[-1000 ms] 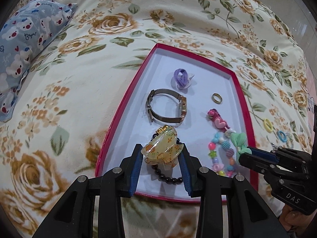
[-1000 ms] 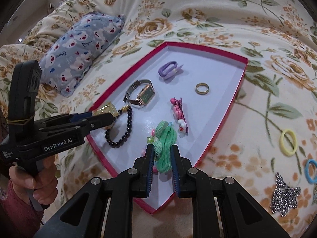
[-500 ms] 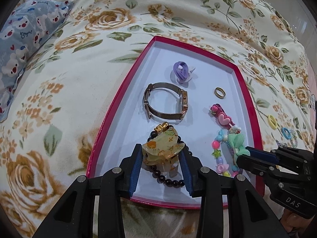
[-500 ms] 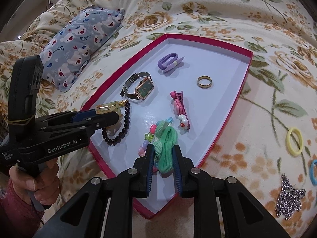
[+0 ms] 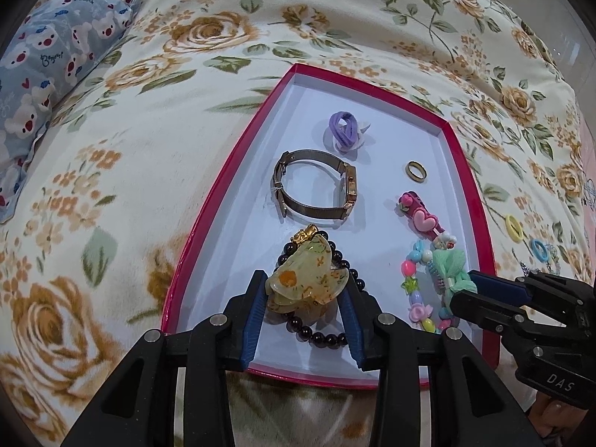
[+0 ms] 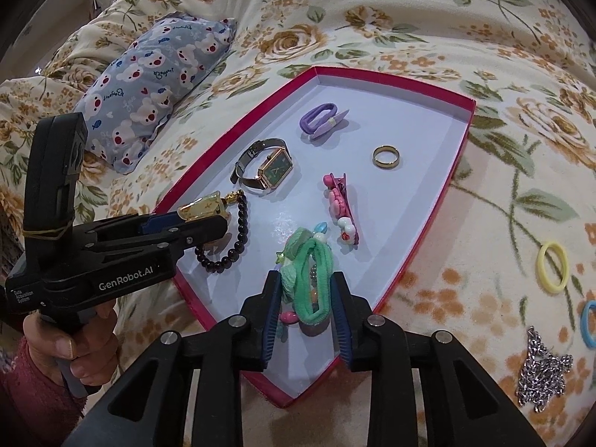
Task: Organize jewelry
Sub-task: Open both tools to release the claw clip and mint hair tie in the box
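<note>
Most of the jewelry already lies in the red-rimmed tray (image 5: 465, 171) on the bed: a purple hair tie (image 5: 344, 130), a watch (image 5: 316, 184), a gold ring (image 5: 416, 171), a pink heart clip (image 5: 421, 216), a black bead bracelet (image 6: 231, 242) and a colourful bead string (image 5: 413, 283). My left hand-held gripper (image 5: 303, 307) holds a yellow claw clip (image 5: 305, 279) low over the bracelet, at the tray's near end. My right hand-held gripper (image 6: 305, 309) is opening around the green hair tie (image 6: 309, 275), which seems to have settled on the bead string, though I can't quite tell whether a pad touches it. Left out on the bedspread are a yellow hair tie (image 6: 552, 266), a blue hair tie (image 6: 588, 322) and a silver chain (image 6: 542, 368). Readable writing: "GenRobot.AI" on one gripper body, "DAS" on the other.
</note>
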